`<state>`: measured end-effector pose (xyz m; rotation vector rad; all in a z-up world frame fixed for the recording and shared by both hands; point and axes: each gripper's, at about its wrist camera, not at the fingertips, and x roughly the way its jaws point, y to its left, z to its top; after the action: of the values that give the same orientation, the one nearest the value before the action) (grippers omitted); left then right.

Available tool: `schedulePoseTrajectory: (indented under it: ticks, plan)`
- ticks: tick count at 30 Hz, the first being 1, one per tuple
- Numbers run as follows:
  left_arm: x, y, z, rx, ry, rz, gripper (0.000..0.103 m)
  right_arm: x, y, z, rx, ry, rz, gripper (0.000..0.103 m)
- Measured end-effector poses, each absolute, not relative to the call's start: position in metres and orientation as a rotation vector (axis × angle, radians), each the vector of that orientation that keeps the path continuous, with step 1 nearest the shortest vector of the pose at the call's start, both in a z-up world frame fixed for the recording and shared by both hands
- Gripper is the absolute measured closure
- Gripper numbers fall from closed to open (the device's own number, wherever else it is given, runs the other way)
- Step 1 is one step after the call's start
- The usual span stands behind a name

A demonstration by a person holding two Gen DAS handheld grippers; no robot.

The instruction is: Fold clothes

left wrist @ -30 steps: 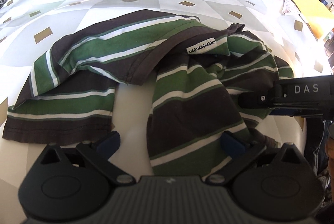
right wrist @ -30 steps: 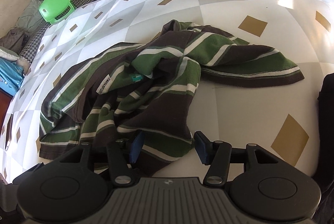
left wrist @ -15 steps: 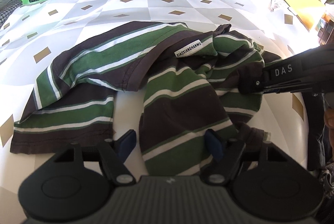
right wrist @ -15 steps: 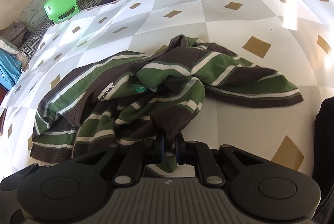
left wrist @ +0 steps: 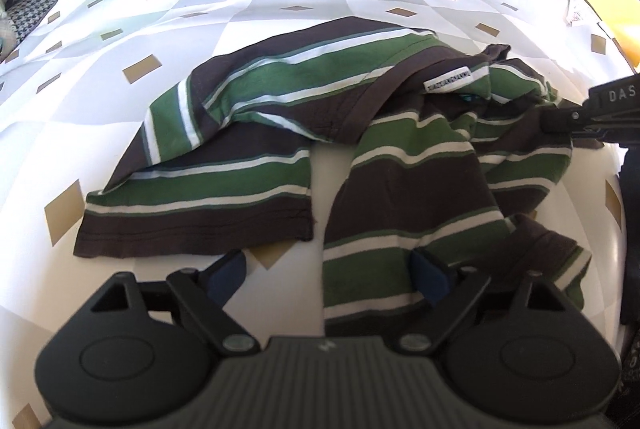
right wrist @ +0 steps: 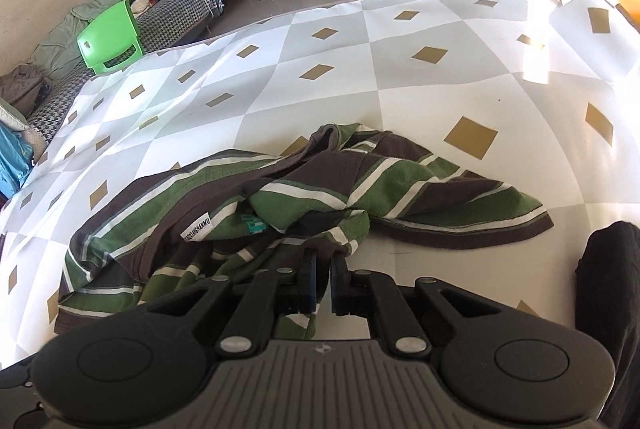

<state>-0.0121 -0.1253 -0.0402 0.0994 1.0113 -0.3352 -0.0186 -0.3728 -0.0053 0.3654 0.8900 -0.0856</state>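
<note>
The striped shirt lies crumpled on the checked tablecloth, one sleeve spread flat toward the left, the body bunched and twisted on the right, neck label showing.

Right gripper: a second ago its fingers stood apart at the shirt's near edge; they have since come together and now pinch a fold of the green-and-brown cloth, which rises slightly between them. From the left wrist view the same tool enters at the right edge with fabric drawn toward its tip, though the contact point there is partly hidden and I cannot confirm its depth.

Left gripper: fingers wide apart, holding nothing, poised over the near hem with one pad resting on or just above the cloth.

Assessment: one side is now secured. The garment remains unfolded and bunched; it likely needs spreading flat, which calls for a second hold.
</note>
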Motion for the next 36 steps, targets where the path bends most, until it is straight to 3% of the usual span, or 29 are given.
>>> schedulePoseTrajectory:
  ticks: [3, 7, 17, 27, 36]
  plan:
    - [-0.01, -0.12, -0.039, 0.076, 1.02, -0.329, 0.014, -0.018, -0.379, -0.011, 0.441, 0.932, -0.066, 0.07]
    - [-0.012, -0.118, -0.039, 0.062, 1.022, -0.322, 0.006, -0.022, -0.38, -0.016, 0.49, 0.96, -0.032, 0.063]
    - [-0.017, -0.114, -0.037, 0.028, 1.027, -0.308, 0.005, -0.034, -0.369, -0.027, 0.512, 1.013, 0.022, 0.057]
    - [-0.045, -0.13, -0.016, 0.059, 0.916, -0.425, 0.005, -0.033, -0.356, -0.033, 0.496, 1.005, 0.04, 0.049]
    - [-0.075, -0.169, -0.004, 0.263, 0.784, -0.589, 0.0, -0.029, -0.342, -0.032, 0.411, 1.002, 0.058, 0.049]
